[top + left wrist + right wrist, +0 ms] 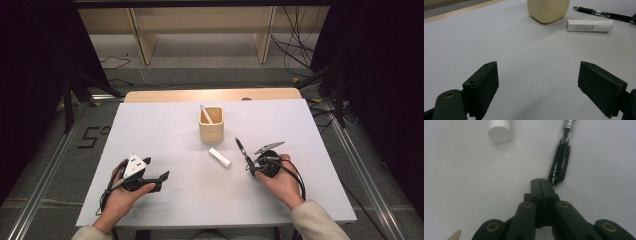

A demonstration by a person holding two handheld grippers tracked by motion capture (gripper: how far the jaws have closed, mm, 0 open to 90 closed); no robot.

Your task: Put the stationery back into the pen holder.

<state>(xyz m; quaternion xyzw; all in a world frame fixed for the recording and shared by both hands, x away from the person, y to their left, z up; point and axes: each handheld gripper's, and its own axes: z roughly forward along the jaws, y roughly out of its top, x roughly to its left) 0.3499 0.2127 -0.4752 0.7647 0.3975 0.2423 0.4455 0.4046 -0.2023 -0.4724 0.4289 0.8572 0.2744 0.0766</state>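
- Right gripper (248, 165) sat at table's right, jaws pressed fully together; in right gripper view, pads met w/ no gap, black pen (560, 163) not between them, its clip end just past the tips, touching or nearly – couldn't tell which
- High view put pen (242, 150) lying on white table top (165, 130), angled up-left from right gripper toward the cup
- Left gripper (152, 181) rested at table's left in left hand (120, 192), grey three-cornered plate on top; jaws stood wide apart, nothing between – clear in left gripper view, less so from above
- Beige square cup (211, 125) stood upright near table's middle-back; from high view a white stick-like item (205, 114) leaned inside; left gripper view cut the cup's top (548, 11) off, so contents hidden there
- White tube (220, 157) lay flat betw. cup and pen, apart from both; left gripper view showed printed text on its body (589, 25), not readable; right gripper view caught just its round white end (499, 130)
- Left gripper view had pen (602, 14) behind tube, silver band near the tip
- High view alone gave surroundings: wooden shelf frame (200, 30) beyond table, cables on floor (295, 47), both sleeves at bottom edge
- Right hand (282, 182) wrapped gripper body, cable looping beside wrist
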